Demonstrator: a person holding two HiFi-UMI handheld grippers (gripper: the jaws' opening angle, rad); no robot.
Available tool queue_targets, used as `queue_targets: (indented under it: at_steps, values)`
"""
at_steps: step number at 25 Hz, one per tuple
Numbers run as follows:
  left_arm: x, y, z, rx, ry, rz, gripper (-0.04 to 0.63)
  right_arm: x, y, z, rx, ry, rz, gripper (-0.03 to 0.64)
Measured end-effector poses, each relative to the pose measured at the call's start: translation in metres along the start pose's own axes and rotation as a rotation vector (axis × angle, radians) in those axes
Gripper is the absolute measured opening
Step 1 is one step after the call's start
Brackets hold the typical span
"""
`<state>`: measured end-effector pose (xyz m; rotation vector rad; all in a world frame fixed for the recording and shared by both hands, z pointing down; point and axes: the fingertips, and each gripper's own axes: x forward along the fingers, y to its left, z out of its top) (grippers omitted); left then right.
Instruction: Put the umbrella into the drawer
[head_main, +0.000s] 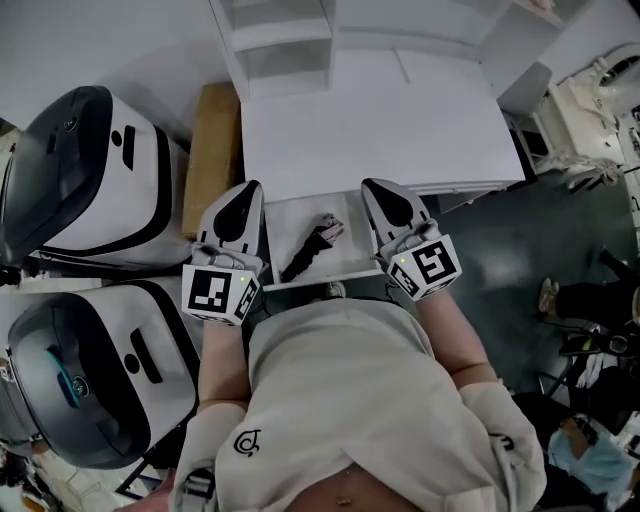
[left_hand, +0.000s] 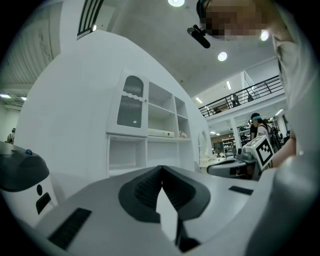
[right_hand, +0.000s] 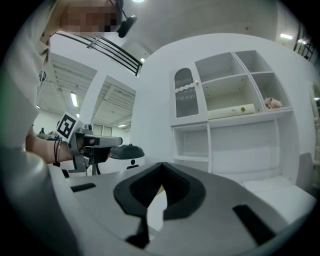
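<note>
A black folded umbrella (head_main: 314, 245) lies slantwise inside the open white drawer (head_main: 288, 222) under the white desk top (head_main: 380, 120). My left gripper (head_main: 250, 187) hovers over the drawer's left side, its jaws shut with nothing between them (left_hand: 161, 168). My right gripper (head_main: 372, 185) is held over the drawer's right side, also shut and empty (right_hand: 161, 165). Both point level toward the desk, apart from the umbrella. In the left gripper view the right gripper (left_hand: 250, 155) shows at the right; in the right gripper view the left gripper (right_hand: 87, 142) shows at the left.
Two big white-and-black machines (head_main: 90, 170) (head_main: 90, 385) stand at the left, with a wooden board (head_main: 212, 140) beside the desk. A white shelf unit (head_main: 285, 40) (left_hand: 150, 135) (right_hand: 235, 105) rises at the desk's back. A person (left_hand: 257, 125) stands far off.
</note>
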<state>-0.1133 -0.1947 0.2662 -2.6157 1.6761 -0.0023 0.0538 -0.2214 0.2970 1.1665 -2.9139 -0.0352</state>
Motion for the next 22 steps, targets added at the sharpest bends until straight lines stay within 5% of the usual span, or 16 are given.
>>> queue_targets:
  at_steps: [15,22]
  values:
    - [-0.0037,0.0022,-0.0027,-0.067,0.011,0.017,0.011,-0.0032,0.0057,0.0098,0.016,-0.031,-0.002,0.005]
    - [-0.0034,-0.0032,-0.0070,-0.036,0.034,-0.006,0.011,-0.0032,0.0064,0.0075,0.014,-0.027,0.005,0.005]
